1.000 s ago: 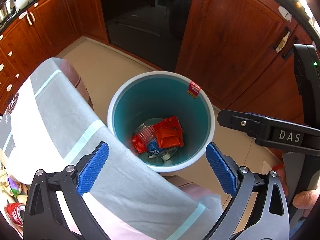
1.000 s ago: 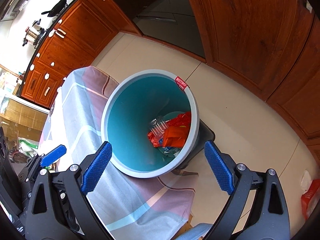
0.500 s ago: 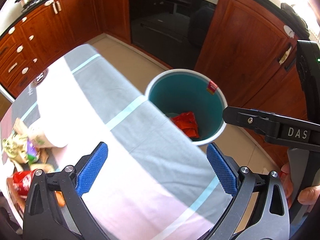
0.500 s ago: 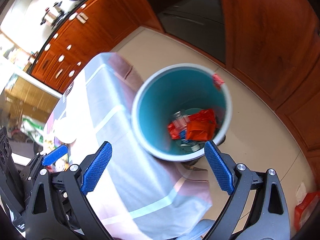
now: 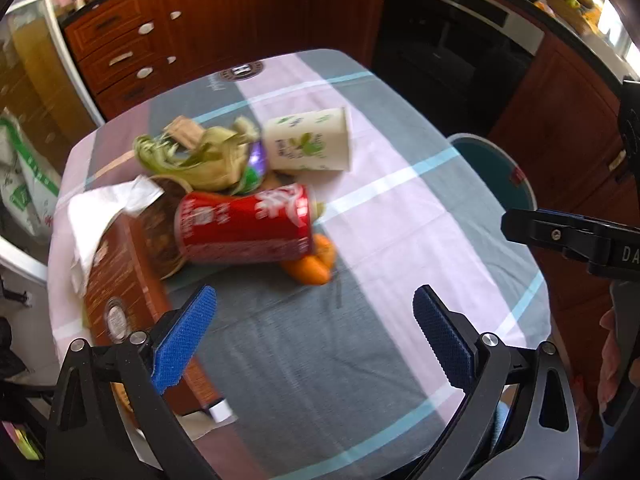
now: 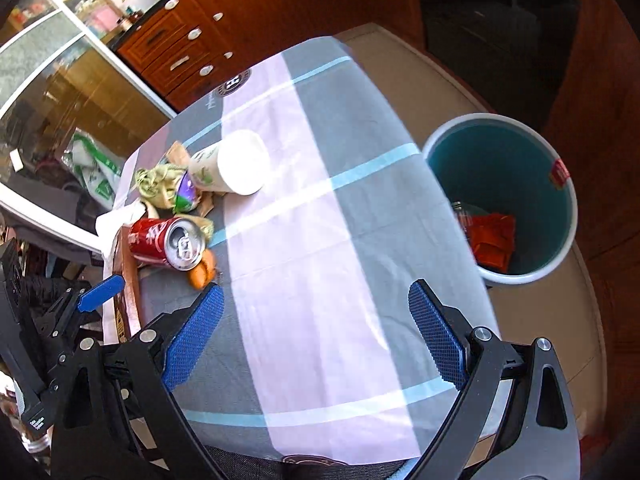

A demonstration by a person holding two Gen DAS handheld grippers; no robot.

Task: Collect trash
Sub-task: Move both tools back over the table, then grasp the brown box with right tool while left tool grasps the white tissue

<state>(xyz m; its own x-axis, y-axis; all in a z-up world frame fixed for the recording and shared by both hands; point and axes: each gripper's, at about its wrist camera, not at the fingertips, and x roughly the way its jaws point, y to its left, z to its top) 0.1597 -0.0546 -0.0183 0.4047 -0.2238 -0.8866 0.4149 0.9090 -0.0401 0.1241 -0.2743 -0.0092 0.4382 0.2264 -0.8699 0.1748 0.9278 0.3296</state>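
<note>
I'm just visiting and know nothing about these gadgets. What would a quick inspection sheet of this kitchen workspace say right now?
Surface: table under a grey, pink and blue-striped cloth.
Job's things: red can on its side; paper cup tipped over; leafy husks; orange peel; white tissue; brown carton. Teal bin on the floor beside the table, red wrappers inside.
Clutter: green-and-white bag past the table's far edge.
Grippers: left gripper and right gripper both open, empty, above the cloth.
Cables: nothing seen.
Surroundings: wooden cabinets, dark oven, tiled floor.
</note>
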